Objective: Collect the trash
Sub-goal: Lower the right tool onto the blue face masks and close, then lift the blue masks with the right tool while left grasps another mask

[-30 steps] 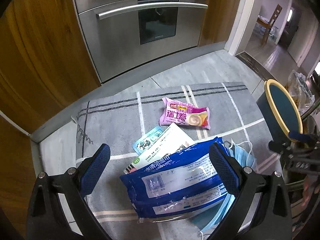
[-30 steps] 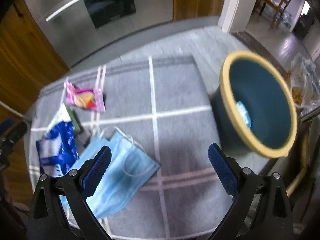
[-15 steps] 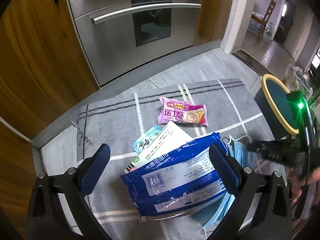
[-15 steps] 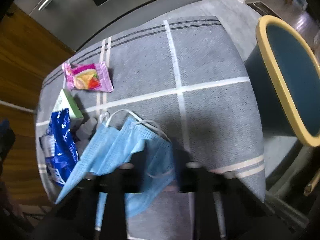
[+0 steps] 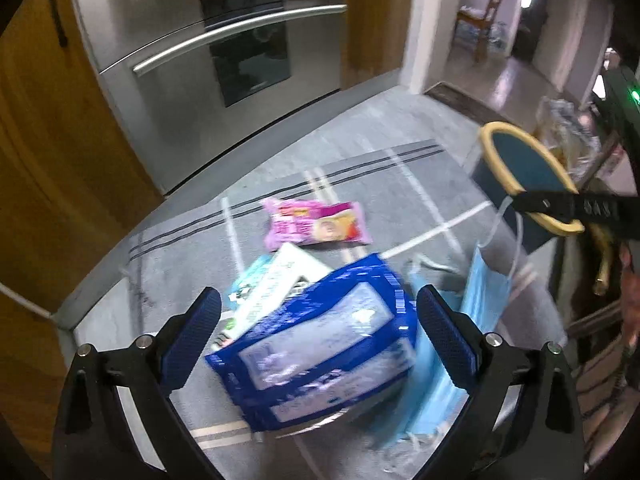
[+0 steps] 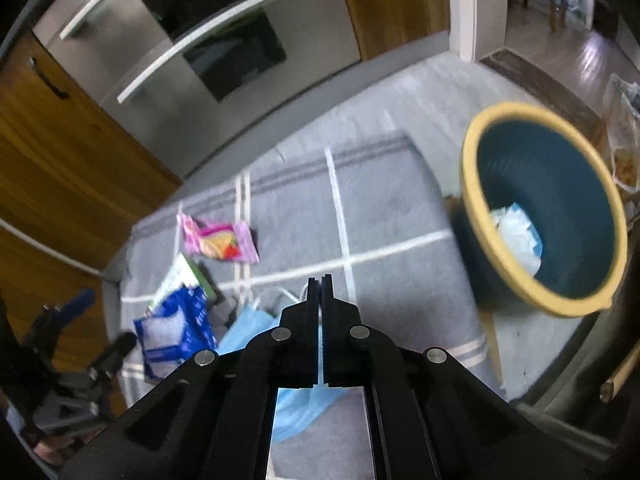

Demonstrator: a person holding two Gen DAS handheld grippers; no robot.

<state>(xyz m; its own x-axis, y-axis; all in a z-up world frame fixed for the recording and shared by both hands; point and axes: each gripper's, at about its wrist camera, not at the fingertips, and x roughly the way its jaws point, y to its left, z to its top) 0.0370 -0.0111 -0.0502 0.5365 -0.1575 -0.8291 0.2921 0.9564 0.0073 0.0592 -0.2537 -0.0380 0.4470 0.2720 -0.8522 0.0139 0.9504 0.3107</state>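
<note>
My right gripper [image 6: 321, 280] is shut on the ear loop of a blue face mask [image 5: 486, 292], which hangs lifted above the rug; the mask also shows under the gripper in the right wrist view [image 6: 300, 412]. My left gripper [image 5: 316, 324] is open above a blue wipes packet [image 5: 320, 348]. A second blue mask [image 5: 428, 400] lies beside the packet. A white leaflet [image 5: 276, 280] and a pink snack wrapper [image 5: 316, 226] lie further on. The dark bin with a yellow rim [image 6: 540, 216] holds a crumpled blue mask [image 6: 516, 236].
Everything lies on a grey rug with white lines [image 6: 380, 208]. A steel oven front [image 5: 192, 40] and wooden cabinets [image 5: 48, 140] stand behind. A doorway [image 5: 500, 32] opens at the right. A clear bag [image 5: 568, 136] sits behind the bin.
My right gripper has closed on a face mask's loop and lifted it off the rug toward the bin. My left gripper has stayed open and shifted a little over the wipes packet.
</note>
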